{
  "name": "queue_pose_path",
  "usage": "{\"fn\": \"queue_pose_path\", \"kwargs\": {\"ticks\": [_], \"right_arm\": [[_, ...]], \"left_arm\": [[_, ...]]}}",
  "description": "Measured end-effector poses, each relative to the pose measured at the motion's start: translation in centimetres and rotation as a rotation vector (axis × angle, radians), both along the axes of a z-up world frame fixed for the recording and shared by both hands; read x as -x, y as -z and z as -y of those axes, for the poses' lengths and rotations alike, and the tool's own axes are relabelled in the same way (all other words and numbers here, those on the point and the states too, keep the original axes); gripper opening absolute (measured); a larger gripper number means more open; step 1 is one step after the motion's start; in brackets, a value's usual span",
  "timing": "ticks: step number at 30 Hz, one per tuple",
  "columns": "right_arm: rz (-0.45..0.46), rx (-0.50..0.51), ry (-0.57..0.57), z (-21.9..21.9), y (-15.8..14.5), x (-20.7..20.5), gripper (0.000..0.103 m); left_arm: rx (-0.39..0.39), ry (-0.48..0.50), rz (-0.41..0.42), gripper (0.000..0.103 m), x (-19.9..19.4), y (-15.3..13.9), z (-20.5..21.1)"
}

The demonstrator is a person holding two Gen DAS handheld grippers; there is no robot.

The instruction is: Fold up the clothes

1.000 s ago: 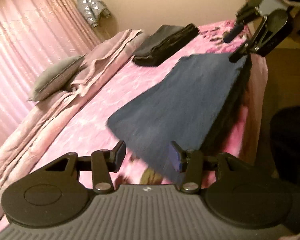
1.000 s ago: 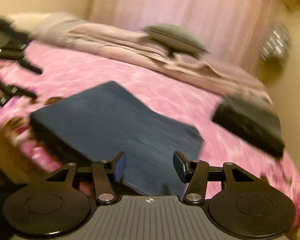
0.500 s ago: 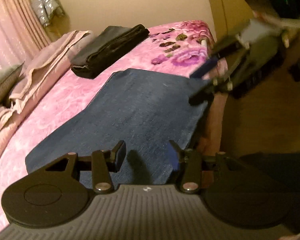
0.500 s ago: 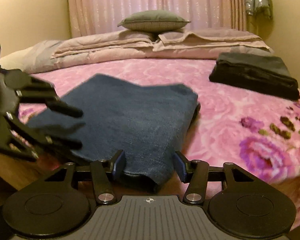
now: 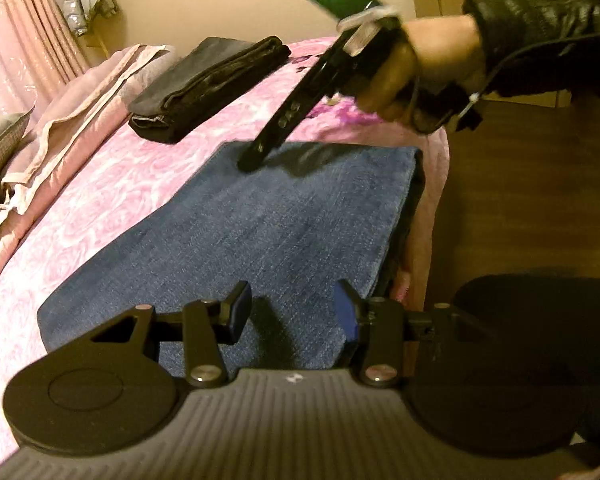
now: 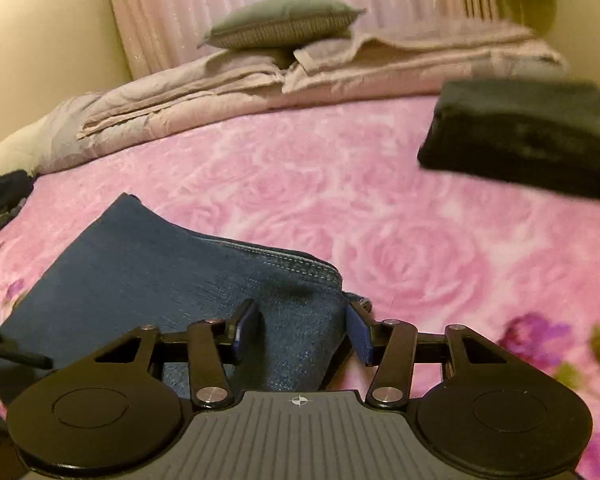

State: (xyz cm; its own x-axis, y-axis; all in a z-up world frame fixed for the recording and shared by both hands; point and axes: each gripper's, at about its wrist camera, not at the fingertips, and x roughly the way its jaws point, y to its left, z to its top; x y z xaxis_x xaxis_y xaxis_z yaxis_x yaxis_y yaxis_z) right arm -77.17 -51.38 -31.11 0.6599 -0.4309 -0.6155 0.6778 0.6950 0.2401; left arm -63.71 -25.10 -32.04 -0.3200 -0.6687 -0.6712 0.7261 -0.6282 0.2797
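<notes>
Left gripper [image 5: 294, 312] wide, empty | right gripper [image 6: 302, 330] wide, tips on jeans [image 5: 260, 232] | folded flat, dark-blue denim rectangle

Both wrist views low, close over bed [image 5: 100, 200], facing opposite corners, sharing folded jeans [image 5: 260, 232]

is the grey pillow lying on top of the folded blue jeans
No, the grey pillow sits on the bedding at the far end of the bed, well apart from the folded blue jeans near the front edge.
</notes>
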Motion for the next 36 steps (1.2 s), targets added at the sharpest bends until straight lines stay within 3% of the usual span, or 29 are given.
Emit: {"fn": "queue_pose_path", "kwargs": {"ticks": [9,13,15,17,20,24,27,31,36], "right_arm": [[0.198,-0.107,0.108,0.8,-1.2,4.9,0.051],[0.093,-0.031,0.104,1.6,-2.5,2.7,0.051],[0.020,-0.001,0.076,2.3,-2.3,1.2,0.051],[-0.039,-0.006,0.073,3.3,-1.5,0.3,0.051],[-0.026,-0.039,0.073,4.2,-0.9,0.4,0.051],[-0.061,0.033,0.058,3.2,-2.0,0.1,0.051],[-0.075,0.125,0.024,1.4,-3.8,-0.9,0.051],[-0.116,0.204,-0.083,-1.5,-4.6,-3.6,0.051],[-0.141,0.168,-0.228,-3.3,-3.0,-7.4,0.051]], "left_arm": [[0.009,-0.042,-0.028,0.041,2.0,-1.7,2.2],[-0.002,-0.040,-0.041,0.041,3.5,-1.6,4.2],[-0.044,-0.017,-0.009,0.040,4.5,-0.6,4.6],[-0.035,-0.012,0.014,0.040,5.0,0.0,4.3],[-0.033,-0.020,-0.006,0.041,4.4,-0.3,4.0],[0.032,-0.124,-0.004,0.041,0.2,-1.9,4.3],[0.046,-0.266,0.033,0.040,-5.0,-2.3,5.9],[-0.010,-0.377,0.022,0.039,-10.6,-1.3,8.8],[-0.078,-0.418,-0.012,0.042,-13.9,0.7,12.2]]}}
